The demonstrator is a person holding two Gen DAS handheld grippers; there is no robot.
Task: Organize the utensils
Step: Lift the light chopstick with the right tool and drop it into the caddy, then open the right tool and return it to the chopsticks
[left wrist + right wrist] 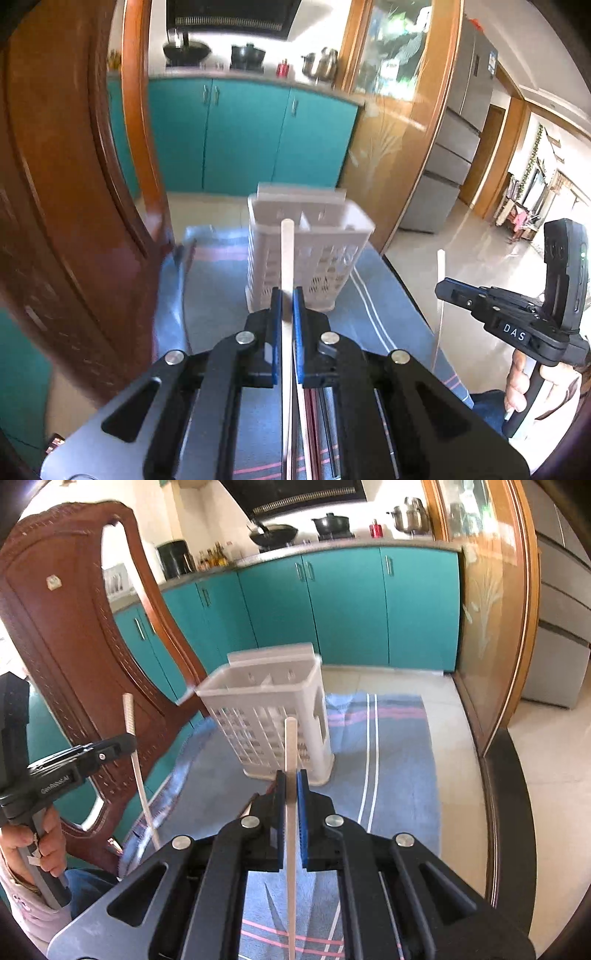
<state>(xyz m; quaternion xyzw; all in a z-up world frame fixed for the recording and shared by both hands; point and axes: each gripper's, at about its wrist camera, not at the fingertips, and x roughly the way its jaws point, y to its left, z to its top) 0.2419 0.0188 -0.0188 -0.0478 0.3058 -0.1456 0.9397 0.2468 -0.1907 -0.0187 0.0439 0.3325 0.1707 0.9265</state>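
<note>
Each claw is clenched on one chopstick — the left claw (287,295) pinches the left chopstick (286,266) upright, the right claw (291,777) does the same with the right chopstick (290,746). The white utensil caddy (266,716) stands ahead on the striped cloth (388,768) covering the surface, both sticks well short of it. Best bet: raise each tip above the rim, centre it over a compartment, then lower straight — the light caddy could tip if nudged.

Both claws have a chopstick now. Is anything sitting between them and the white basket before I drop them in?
Nothing visible. The left claw and right claw each grip an upright chopstick short of the white basket. Only bare striped cloth lies between, and the basket's open compartments look empty.
</note>
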